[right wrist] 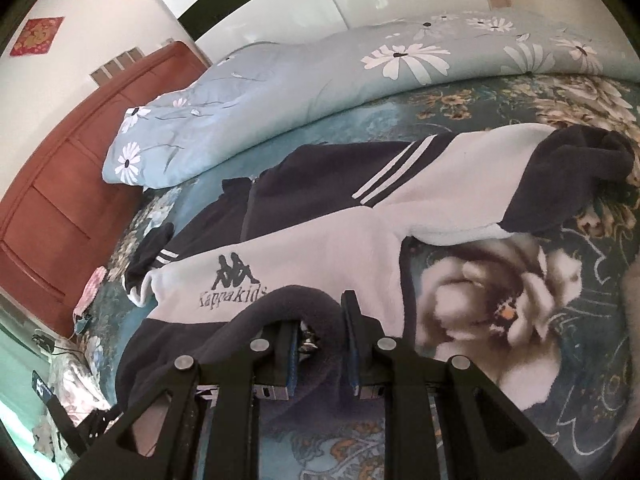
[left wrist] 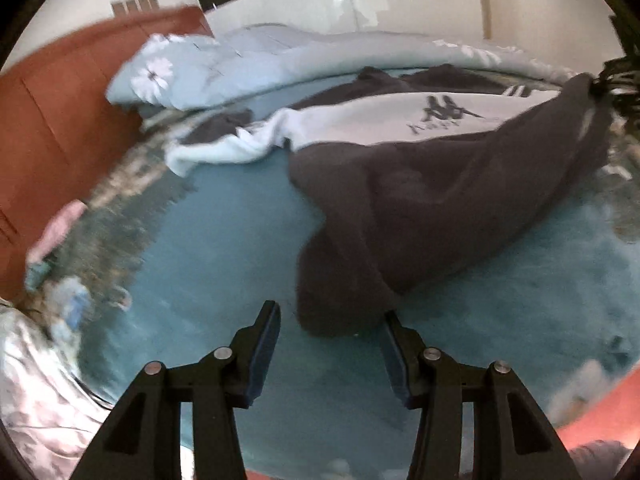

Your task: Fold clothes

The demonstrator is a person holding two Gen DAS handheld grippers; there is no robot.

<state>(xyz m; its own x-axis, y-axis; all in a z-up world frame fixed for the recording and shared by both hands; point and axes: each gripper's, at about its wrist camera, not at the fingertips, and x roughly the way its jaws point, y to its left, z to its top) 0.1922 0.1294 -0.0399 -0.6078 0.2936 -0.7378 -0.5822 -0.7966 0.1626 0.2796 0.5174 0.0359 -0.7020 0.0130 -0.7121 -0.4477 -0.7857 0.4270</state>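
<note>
A white and navy sweatshirt (right wrist: 320,256) with a Kappa Kids logo lies spread on the bed. My right gripper (right wrist: 322,322) is shut on a fold of its navy hem (right wrist: 280,300), which bulges up over the fingers. In the left wrist view the same hem is pulled up toward the right gripper (left wrist: 612,80) at the top right, and the navy cloth (left wrist: 420,208) slopes down from there. My left gripper (left wrist: 330,326) is open, low over the sheet. The lower corner of the navy hem (left wrist: 336,312) lies just at its fingertips, and the pads do not press on it.
A light blue duvet with white daisies (right wrist: 320,80) is heaped along the far side of the bed. A reddish wooden headboard (right wrist: 60,200) stands at the left. The teal floral sheet (left wrist: 224,248) shows bare left of the sweatshirt. A small pink item (left wrist: 56,232) lies by the headboard.
</note>
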